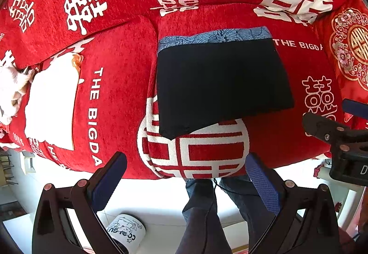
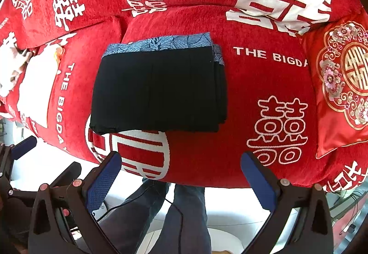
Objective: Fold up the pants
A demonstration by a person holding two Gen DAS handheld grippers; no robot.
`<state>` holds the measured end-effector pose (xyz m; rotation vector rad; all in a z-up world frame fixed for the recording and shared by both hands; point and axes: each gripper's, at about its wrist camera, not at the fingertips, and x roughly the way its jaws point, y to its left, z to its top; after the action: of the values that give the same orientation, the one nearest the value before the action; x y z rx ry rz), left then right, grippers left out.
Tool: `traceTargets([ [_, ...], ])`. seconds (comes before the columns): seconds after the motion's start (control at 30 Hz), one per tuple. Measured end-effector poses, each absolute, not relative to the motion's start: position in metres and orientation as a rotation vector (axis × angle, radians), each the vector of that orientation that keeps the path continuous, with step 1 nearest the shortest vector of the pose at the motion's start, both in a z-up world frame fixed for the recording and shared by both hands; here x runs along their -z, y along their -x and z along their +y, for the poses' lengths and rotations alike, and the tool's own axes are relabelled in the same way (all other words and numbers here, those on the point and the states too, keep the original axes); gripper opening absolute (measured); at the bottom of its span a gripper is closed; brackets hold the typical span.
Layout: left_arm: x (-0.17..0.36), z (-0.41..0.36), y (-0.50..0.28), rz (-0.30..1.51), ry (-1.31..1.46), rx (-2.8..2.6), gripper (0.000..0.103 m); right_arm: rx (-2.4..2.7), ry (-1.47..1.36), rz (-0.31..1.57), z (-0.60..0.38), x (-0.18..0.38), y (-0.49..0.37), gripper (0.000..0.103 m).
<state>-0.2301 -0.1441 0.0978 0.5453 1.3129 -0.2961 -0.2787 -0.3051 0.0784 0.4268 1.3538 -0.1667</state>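
Note:
The black pants (image 1: 220,83) lie folded in a flat rectangle on the red sofa seat (image 1: 283,139), with a blue patterned band (image 1: 214,36) along the far edge. They also show in the right wrist view (image 2: 158,88), stacked in layers at the right side. My left gripper (image 1: 187,170) is open and empty, held back above the sofa's front edge, apart from the pants. My right gripper (image 2: 180,170) is open and empty, also back from the pants. The right gripper shows at the right edge of the left wrist view (image 1: 338,134).
A white folded cloth (image 1: 53,102) lies on the left seat cushion. An embroidered red cushion (image 2: 342,83) stands at the right. The person's legs in jeans (image 1: 207,212) stand on the white floor below. A printed mug (image 1: 126,234) sits on the floor.

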Motion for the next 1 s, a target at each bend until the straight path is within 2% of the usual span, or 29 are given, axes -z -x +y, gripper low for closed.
traceTargets([
  [1.0, -0.095, -0.152, 0.23, 1.317, -0.49, 0.297, 0.103, 0.13, -0.415, 1.376, -0.315, -0.07, 0.272, 0.103],
])
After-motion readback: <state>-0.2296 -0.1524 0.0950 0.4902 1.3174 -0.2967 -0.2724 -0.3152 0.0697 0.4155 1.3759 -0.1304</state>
